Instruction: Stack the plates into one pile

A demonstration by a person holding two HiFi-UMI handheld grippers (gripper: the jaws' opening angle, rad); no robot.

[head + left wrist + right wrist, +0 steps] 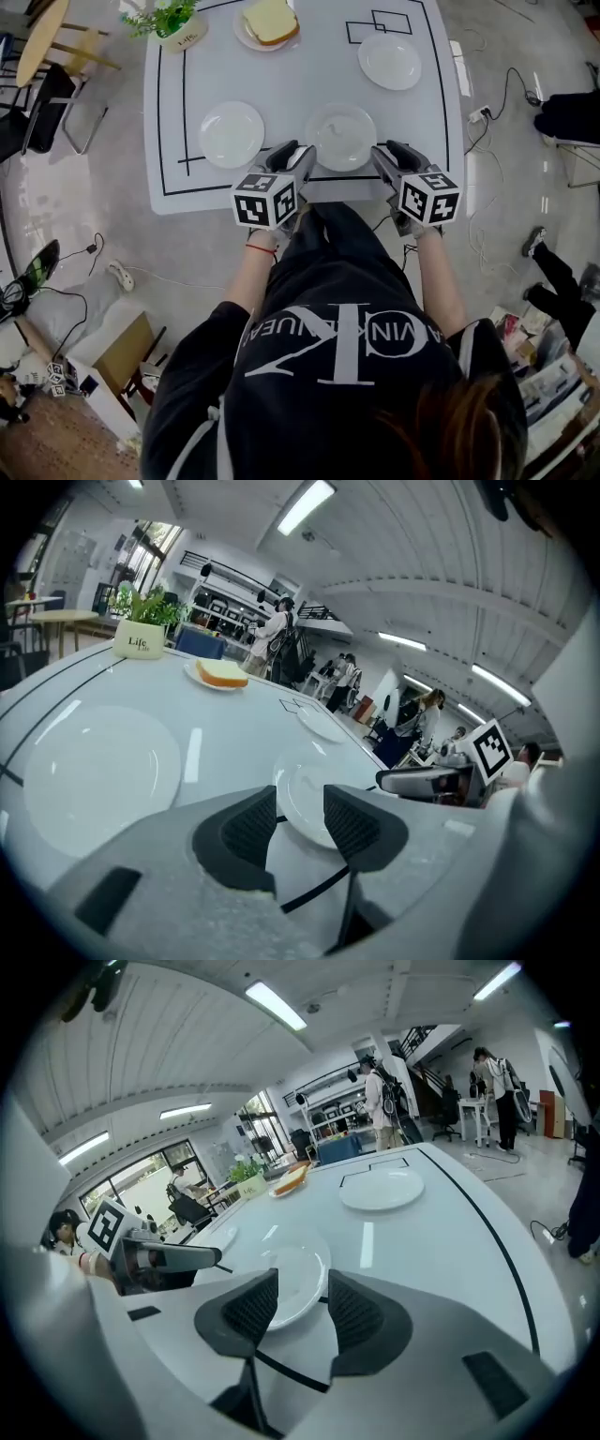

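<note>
The left gripper [298, 819] and right gripper [293, 1309], jaws spread and empty, flank the near plate [340, 137] without gripping it.

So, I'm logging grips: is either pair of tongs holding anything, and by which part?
Nothing is held. The left tongs and right tongs stand open, flanking the near plate.

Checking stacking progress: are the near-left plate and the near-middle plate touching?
Apart. The head view shows a strip of bare table between the near-left plate and the near-middle plate.
</note>
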